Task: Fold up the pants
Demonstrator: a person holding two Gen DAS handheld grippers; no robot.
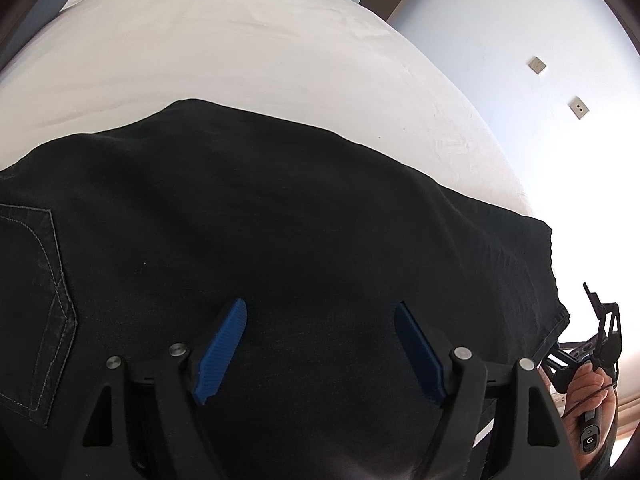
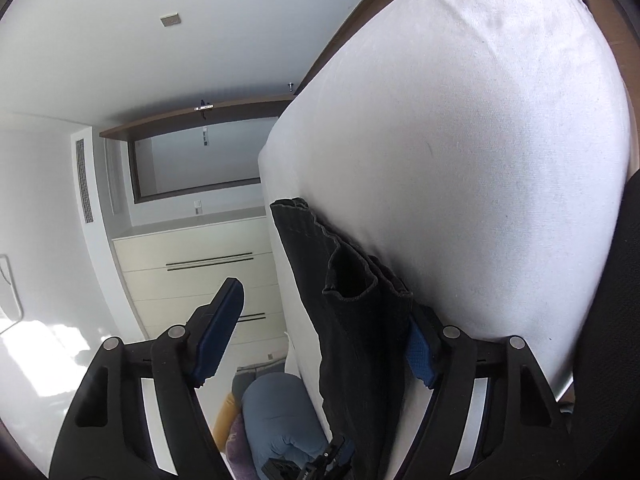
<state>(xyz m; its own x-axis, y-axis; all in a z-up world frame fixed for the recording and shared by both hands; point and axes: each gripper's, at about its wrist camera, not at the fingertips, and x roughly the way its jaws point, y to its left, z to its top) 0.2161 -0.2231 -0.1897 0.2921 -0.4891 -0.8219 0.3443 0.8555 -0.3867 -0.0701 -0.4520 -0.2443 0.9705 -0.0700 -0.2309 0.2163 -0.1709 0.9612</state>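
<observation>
Left wrist view, nearest first: left gripper hangs over the black pants, pointing steeply down. Its blue pads stand wide apart w/ nothing pinched between them; only flat cloth lies beneath, so the tongs are open. Whether the tips touch the fabric can't be told. Pants are spread across the white bed, covering most of the lower view. A stitched back pocket shows at left edge, and the leg end reaches the bed's right edge. At lower right, a person's hand grips the handle of the other gripper, just beyond the pants' corner. Further off: bare sheet, then a pale wall w/ two switch plates and a door edge.

Right wrist view: right gripper is rolled on its side by the bed's edge. A hanging pant leg w/ its hem cuff sits between the jaws, against the right pad. The left finger stands clear of the cloth w/ a visible gap, so no squeeze: tongs open. Below lie blue and purple bundles on the floor. Beyond: the mattress side, a cream drawer unit, a wall vent and a window-like opening under a wood shelf.
</observation>
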